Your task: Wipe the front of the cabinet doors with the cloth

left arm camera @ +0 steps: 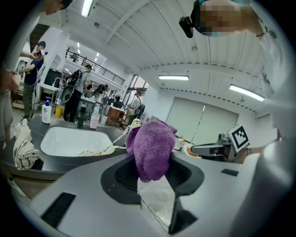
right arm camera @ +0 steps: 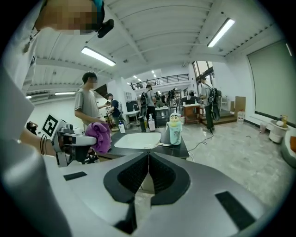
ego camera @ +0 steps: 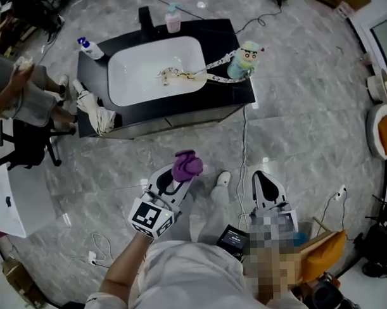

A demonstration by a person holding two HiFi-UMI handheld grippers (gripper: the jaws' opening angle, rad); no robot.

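- You stand on a grey marble floor (ego camera: 306,115), facing a black cabinet (ego camera: 229,95) with a white basin (ego camera: 156,73) set in its top. The cabinet doors (ego camera: 186,119) face you, well apart from both grippers.
- Your left gripper (ego camera: 183,172) has its jaws clamped on the purple cloth (left arm camera: 150,148), over the near floor.
- Your right gripper (right arm camera: 148,163) holds nothing, its jaws pressed together.
- A white towel (ego camera: 97,115) hangs at the cabinet's left edge, and a cable (ego camera: 244,149) trails past its right corner.
- Open floor lies to the right, and a person (ego camera: 20,93) stands at the left.
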